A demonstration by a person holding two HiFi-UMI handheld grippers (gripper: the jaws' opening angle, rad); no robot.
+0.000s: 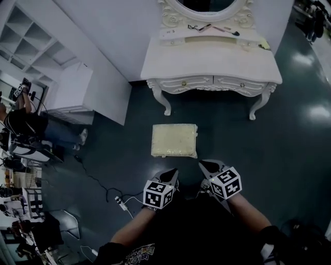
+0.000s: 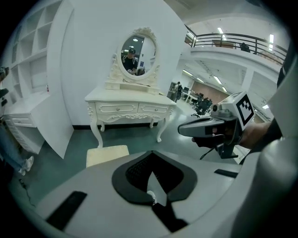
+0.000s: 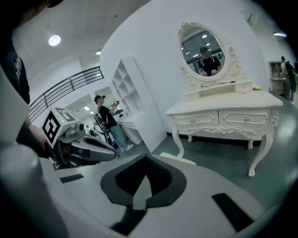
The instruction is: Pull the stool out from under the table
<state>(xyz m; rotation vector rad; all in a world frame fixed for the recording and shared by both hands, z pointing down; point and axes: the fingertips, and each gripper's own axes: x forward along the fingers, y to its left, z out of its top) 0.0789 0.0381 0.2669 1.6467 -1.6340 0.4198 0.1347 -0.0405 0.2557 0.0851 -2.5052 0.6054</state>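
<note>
Stool (image 1: 174,140) out on the floor (image 1: 289,155), just ahead of both pairs of shut jaws.

The white dressing table (image 1: 207,59) stood well beyond the jaw tips, with its oval mirror (image 1: 207,6) rising at the far edge. The stool, topped with a pale square cushion, sat on the dark floor between the table and the jaws, clear of the table's legs. The left gripper (image 1: 171,176) and the right gripper (image 1: 208,166) were held side by side, both apart from the stool and pointing toward it. Each pair of jaws was pressed together with nothing between them. Far past the jaws, a small dark cord (image 1: 199,27) lay on the tabletop below the mirror.
</note>
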